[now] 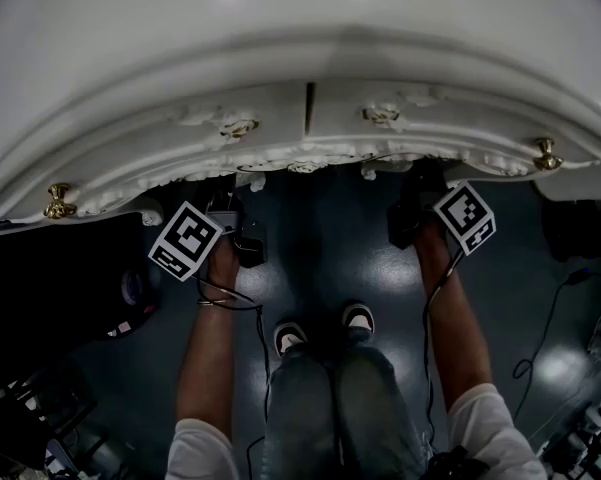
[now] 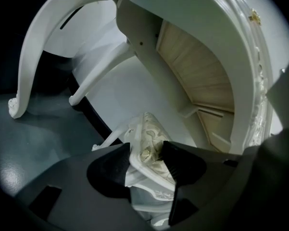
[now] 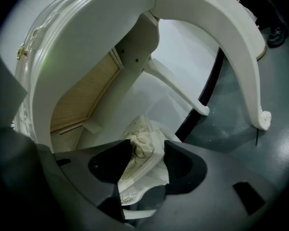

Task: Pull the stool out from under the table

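Fingers (image 2: 110, 170) of the left gripper (image 2: 146, 155) are clamped on the padded, patterned edge of the white stool (image 2: 149, 134), one black pad pressing each side. Fingers (image 3: 182, 167) of the right gripper (image 3: 145, 153) are closed on the same stool (image 3: 142, 141) in like manner, gripping cream upholstery and its white frame.

Above and beyond both pairs of fingers arches the white tabletop (image 1: 280, 38), its curved, carved front overhanging the grippers in the head view. The stool sits beneath it, just ahead of the fingers, and the head view does not show it.

Below the fingers lies a dark grey floor (image 1: 320, 258). Beyond the left fingers, to their left, a curved white table leg (image 2: 26, 76) stands on the floor. A matching leg (image 3: 252, 76) stands beyond the right fingers, to their right.

Behind the fingers the person's bare forearms (image 1: 208, 348) run back to white sleeves. Between the two grippers and nearer the person, two dark shoes (image 1: 290, 336) with white toes rest on the floor.

Brass knobs (image 1: 58, 201) mark the carved front, outside each gripper.
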Demonstrator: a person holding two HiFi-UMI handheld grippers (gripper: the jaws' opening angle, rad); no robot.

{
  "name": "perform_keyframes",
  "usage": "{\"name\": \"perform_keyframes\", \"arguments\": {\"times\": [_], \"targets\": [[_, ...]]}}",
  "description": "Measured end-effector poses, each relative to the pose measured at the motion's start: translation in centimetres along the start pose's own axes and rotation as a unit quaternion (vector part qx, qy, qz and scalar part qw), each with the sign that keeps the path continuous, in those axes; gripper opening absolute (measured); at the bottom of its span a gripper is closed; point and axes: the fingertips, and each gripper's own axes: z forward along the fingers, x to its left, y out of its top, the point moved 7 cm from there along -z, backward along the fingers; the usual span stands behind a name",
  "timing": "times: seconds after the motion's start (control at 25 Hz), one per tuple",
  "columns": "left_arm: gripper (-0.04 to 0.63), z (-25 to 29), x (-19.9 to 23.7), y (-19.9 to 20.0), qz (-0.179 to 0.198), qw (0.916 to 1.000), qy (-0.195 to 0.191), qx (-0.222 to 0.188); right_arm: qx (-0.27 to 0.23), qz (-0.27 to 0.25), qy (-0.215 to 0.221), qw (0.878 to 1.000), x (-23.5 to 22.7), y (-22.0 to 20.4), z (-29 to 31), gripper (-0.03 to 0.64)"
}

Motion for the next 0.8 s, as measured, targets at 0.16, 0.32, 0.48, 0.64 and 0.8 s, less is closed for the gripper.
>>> {"name": "perform_keyframes", "arguments": {"times": [0.16, 0.32, 0.48, 0.64, 0.8], "targets": [[0.221, -1.1, -0.1, -0.5, 0.0, 1.0, 0.008, 0.005, 0.003, 0.004, -0.008, 1.0, 0.1, -0.2, -0.5, 0.212], [0.221, -2.1, -0.2, -1.0, -0.002, 0.9999, 0.014, 0.008, 0.004, 0.011, -0.019, 1.0, 0.3, -0.4, -1.1, 0.209], [0.221, -2.7, -0.3, -1.1, -0.005, 0.9996, 0.024, 0.013, 0.018, 0.012, -0.022, 1.0, 0.2, -0.4, -1.7, 0.206], [0.221, -3.7, -0.1, -1.4, -0.003, 0.9995, 0.03, 0.013, 0.027, 0.012, -0.026, 0.999, 0.3, -1.0, -2.8, 0.204], [0.221, -4.5, -0.2, -1.6, -0.003, 0.9993, 0.034, 0.018, 0.034, 0.013, -0.03, 0.999, 0.2, -1.3, -3.9, 0.206]]}}
